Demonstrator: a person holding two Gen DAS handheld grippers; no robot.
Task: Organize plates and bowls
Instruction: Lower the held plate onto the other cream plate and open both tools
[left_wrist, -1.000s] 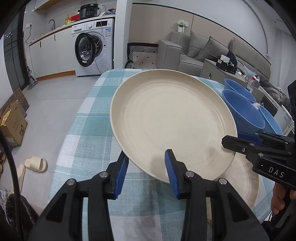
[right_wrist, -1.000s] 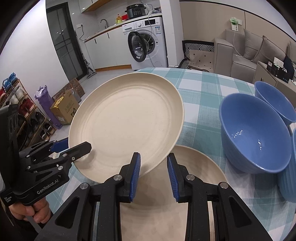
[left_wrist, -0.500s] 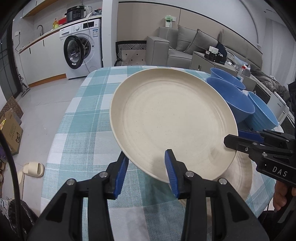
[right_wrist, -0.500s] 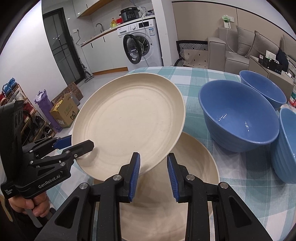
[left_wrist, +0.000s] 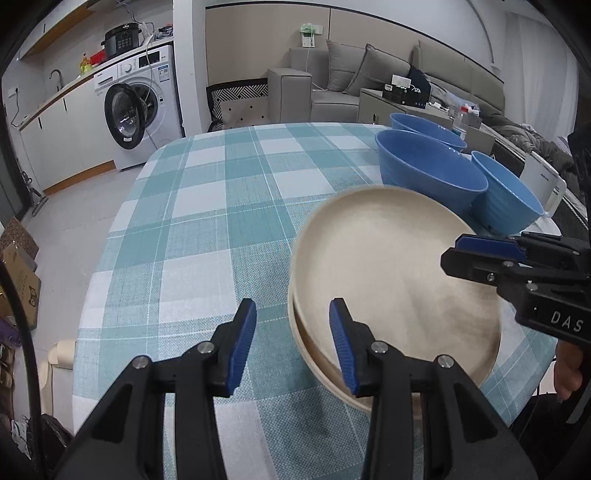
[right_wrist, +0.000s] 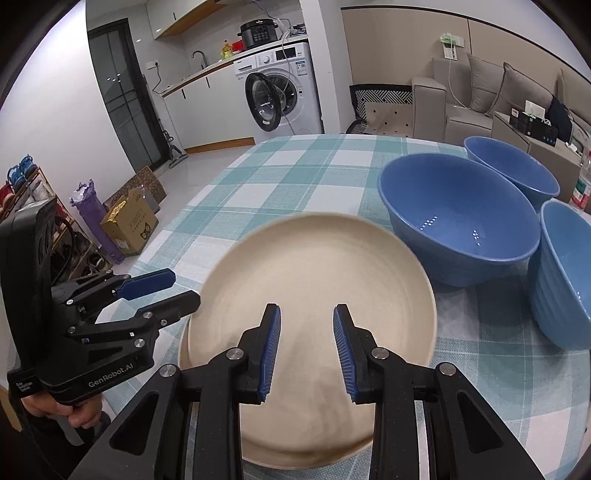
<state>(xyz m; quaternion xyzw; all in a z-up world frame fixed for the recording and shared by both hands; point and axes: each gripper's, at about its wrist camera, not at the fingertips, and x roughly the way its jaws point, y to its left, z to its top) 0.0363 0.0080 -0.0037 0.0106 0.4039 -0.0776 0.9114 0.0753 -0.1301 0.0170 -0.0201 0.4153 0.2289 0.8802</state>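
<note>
- The left gripper (left_wrist: 293, 334) and right gripper (right_wrist: 306, 345) both hang with jaws apart, holding nothing.
- The round cream plate (right_wrist: 317, 295) sits stacked directly below and between them; the three blue bowls (right_wrist: 458, 218) lie nearer the right gripper.

The worktop (right_wrist: 295, 173), draped in a teal-and-white checked cloth, carries a stack of round cream plates (right_wrist: 314, 295) at its near right. Three blue bowls (right_wrist: 458, 221) sit just beyond, along the right edge.

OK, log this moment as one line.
cream round plate: blurred, atop second cream plate | left gripper: open, empty | right gripper: open, empty
</note>
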